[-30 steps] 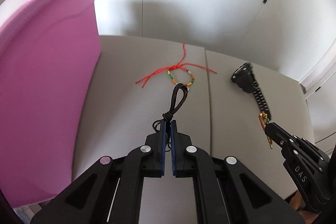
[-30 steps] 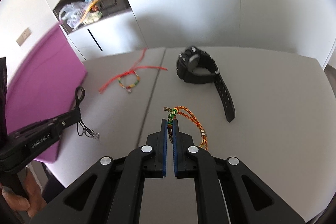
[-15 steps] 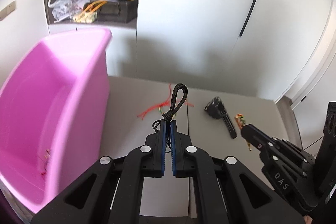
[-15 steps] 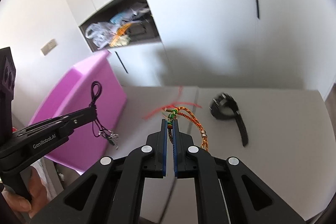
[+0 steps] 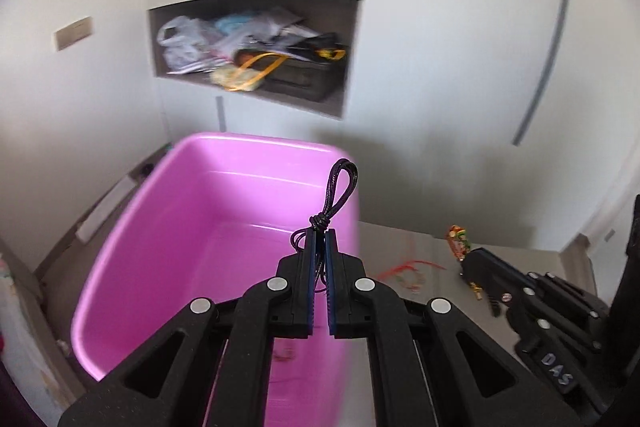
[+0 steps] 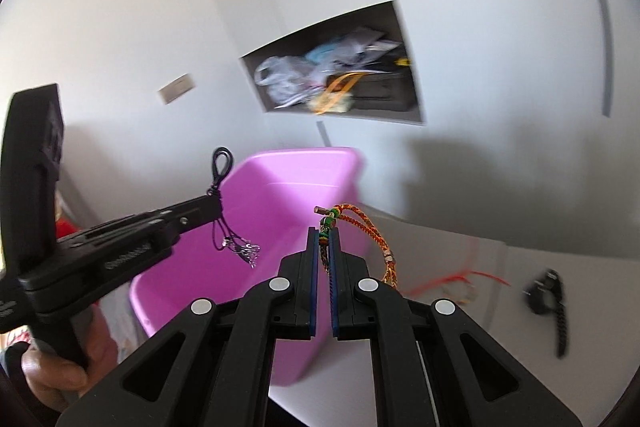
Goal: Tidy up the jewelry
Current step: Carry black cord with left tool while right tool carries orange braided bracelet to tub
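Black cord necklace (image 5: 338, 193) pinched at its knot in the closed left tongs (image 5: 319, 243), hanging over the pink bin (image 5: 168, 227). Right tongs (image 6: 323, 241) clamped on the braided orange bracelet (image 6: 370, 231) at its beads, near the bin rim. Both look light, limp and swingy; grip knot or beads, not loose loops. Watch (image 6: 549, 297) and red string bracelet (image 6: 456, 281) lie on the worktop (image 6: 540, 367).

Read "DAS" in pale letters on black body of right gripper (image 5: 466, 259), low right in left wrist view. Lettering on left gripper (image 6: 218, 203) blurred, unreadable.
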